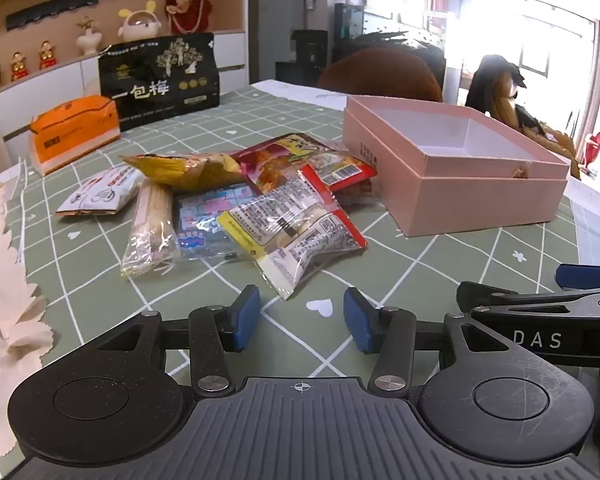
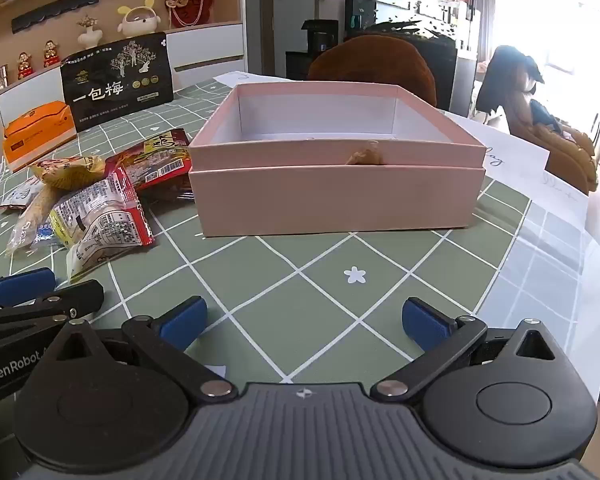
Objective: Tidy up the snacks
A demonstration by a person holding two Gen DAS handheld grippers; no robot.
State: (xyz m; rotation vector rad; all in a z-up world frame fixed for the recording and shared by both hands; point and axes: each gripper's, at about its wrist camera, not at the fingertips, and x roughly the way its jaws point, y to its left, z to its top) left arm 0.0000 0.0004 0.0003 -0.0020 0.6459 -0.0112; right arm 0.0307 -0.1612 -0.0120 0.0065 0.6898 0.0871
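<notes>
A pile of snack packets [image 1: 236, 196] lies on the green checked tablecloth; the nearest is a clear packet with red and yellow edges [image 1: 296, 232]. An open pink box [image 1: 460, 172] stands to its right, and I see nothing inside it. My left gripper [image 1: 302, 318] is open and empty, just short of the nearest packet. In the right wrist view the pink box [image 2: 336, 196] is ahead and the pile [image 2: 96, 200] is to the left. My right gripper [image 2: 304, 320] is open wide and empty over bare cloth in front of the box.
A black plum bag [image 1: 160, 80] and an orange tissue box [image 1: 74, 132] stand at the table's far left. White paper sheets [image 2: 516, 164] lie right of the box. A brown chair back [image 2: 372, 68] rises behind the table. Crumpled cream cloth [image 1: 4, 300] lies at the left edge.
</notes>
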